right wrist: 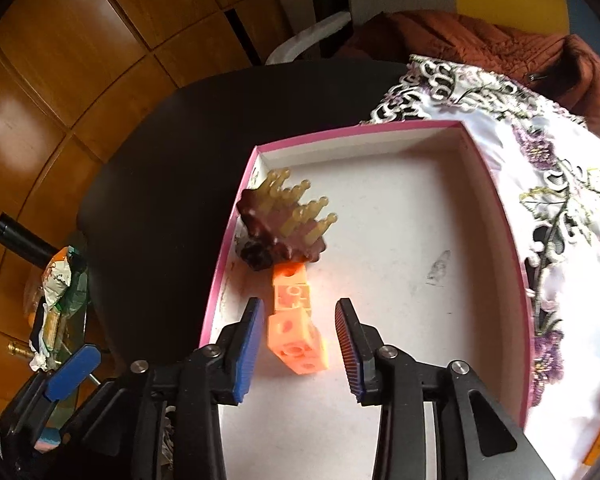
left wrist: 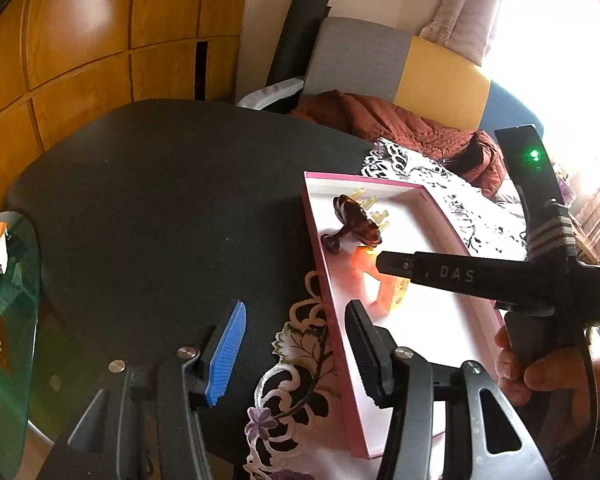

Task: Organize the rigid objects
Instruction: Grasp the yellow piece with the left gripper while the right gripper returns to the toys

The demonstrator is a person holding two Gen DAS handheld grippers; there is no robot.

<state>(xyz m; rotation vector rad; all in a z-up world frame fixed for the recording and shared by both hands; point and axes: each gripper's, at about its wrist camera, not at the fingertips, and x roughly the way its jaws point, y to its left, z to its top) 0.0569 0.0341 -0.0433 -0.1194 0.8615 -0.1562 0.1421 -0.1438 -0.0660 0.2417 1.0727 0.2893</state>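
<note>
a dark round counter [left wrist: 160, 200] is filling the left of the scene, with a lacy white cloth [left wrist: 296, 364] draped over its right part. the left tool [left wrist: 296, 356] is hovering over the cloth's edge, its fingers standing partly apart with nothing between them. just right of it a shallow white cardboard box with a pink rim [left wrist: 324, 280] is sitting on the cloth. inside, near its left wall, a brown tortoiseshell hair brush with pale yellow bristles [right wrist: 284, 220] is lying, and an orange plastic block piece with round holes [right wrist: 296, 328] is lying touching it. the right tool [right wrist: 300, 340] is pointing down into the box, its fingers flanking the orange piece with a gap on both sides, not pressing it. judging from this, the placing step is ending: the piece looks set down in the box. the next move likely calls for lifting straight out without nudging it.

the left wrist view is showing a hand [left wrist: 540, 372] holding the right tool's handle; the right wrist view is showing the finger gaps and a cluttered glass side table [right wrist: 56, 320].
</note>
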